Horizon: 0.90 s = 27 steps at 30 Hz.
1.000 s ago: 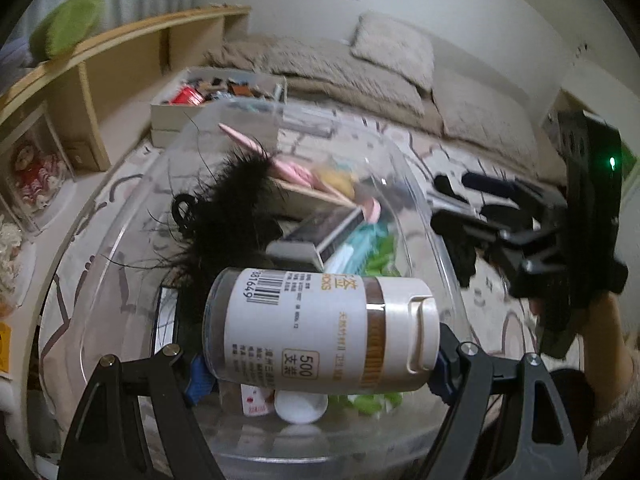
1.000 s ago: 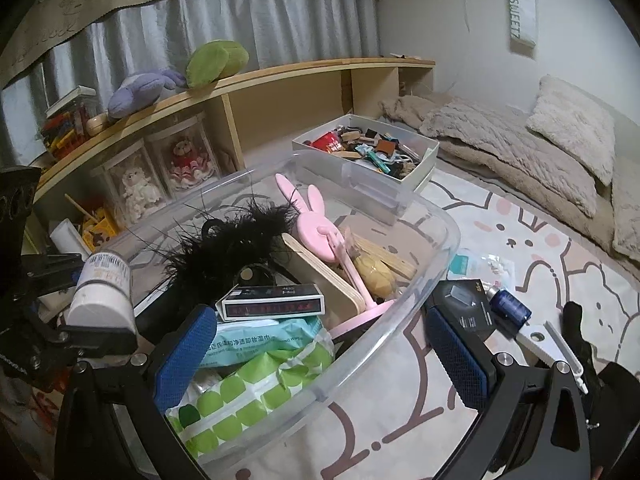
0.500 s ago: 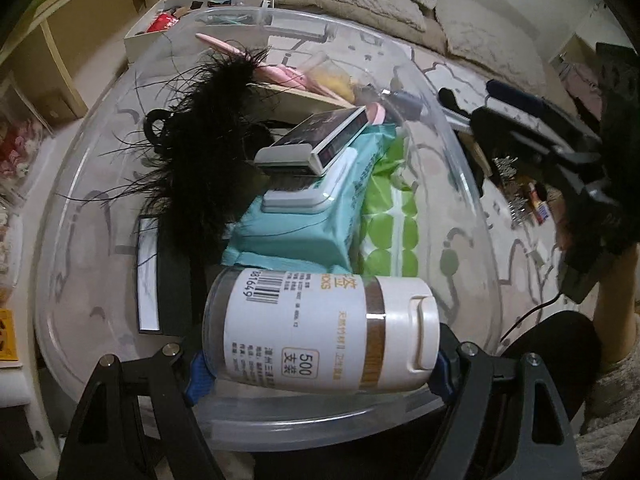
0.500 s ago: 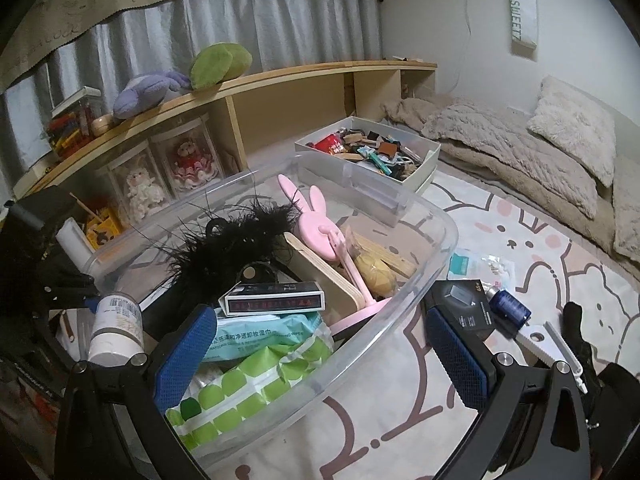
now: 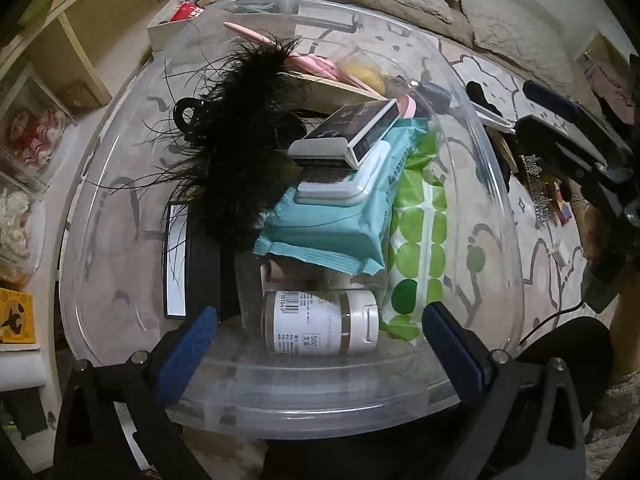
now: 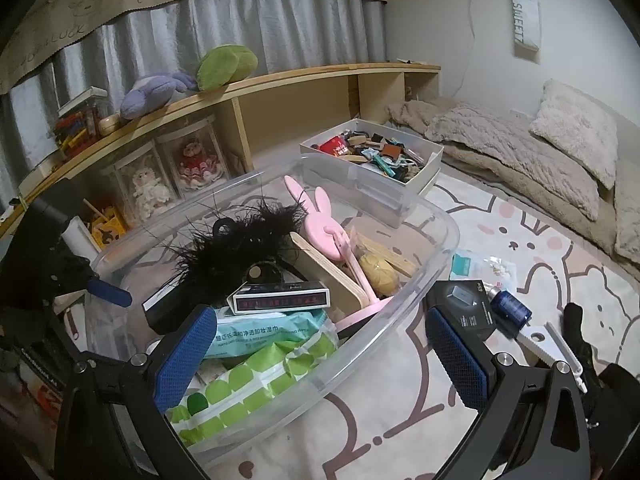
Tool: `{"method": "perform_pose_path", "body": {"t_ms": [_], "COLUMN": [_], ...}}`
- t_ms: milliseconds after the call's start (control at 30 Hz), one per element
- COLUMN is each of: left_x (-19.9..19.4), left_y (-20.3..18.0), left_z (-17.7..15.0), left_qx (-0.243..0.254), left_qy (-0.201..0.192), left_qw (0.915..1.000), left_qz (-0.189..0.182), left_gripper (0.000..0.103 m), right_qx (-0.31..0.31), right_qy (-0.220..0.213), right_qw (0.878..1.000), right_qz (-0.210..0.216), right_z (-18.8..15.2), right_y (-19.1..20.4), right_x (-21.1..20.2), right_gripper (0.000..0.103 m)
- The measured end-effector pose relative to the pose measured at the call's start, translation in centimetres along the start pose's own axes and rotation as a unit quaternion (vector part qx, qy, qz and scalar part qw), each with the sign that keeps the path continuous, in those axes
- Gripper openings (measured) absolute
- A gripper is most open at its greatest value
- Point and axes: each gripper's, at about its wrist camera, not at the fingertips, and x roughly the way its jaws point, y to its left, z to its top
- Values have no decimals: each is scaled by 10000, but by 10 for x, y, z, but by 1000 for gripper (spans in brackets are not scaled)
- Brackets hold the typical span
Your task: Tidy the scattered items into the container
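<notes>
A clear plastic bin holds a black feather piece, a teal wipes pack, a green-dotted pack, a small clock and a pink rabbit item. A white bottle lies on its side on the bin floor at the near end. My left gripper is open and empty just above the bottle. My right gripper is open and empty over the bin's near rim. On the rug to the right lie a black box, a blue bottle and a white tool.
A white box of small items stands behind the bin. A wooden shelf with plush toys and display cases runs along the left. Bedding and pillows lie at the far right. Small items lie on the patterned rug.
My left gripper has opened and let go of the white bottle, which now lies in the bin. The right gripper has barely moved.
</notes>
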Motion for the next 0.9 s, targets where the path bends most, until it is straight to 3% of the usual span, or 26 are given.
{"method": "perform_pose_path", "body": {"t_ms": [600,900], "left_x": [-8,-16], "left_y": [-13,-17], "left_z": [-8,-12], "left_qx": [129,175], "left_qy": [-247,-650], "left_qw": [9996,9973], "left_qz": [68,281], "left_gripper": [103,103], "right_qx": [-412,-419], "right_qy": [-155,-339], "right_qw": [9990,9985], "right_qz": [92,0], "right_z": [-7,-11], "right_y": [19,18], "right_x": [-11,-25], "right_gripper": [103,103]}}
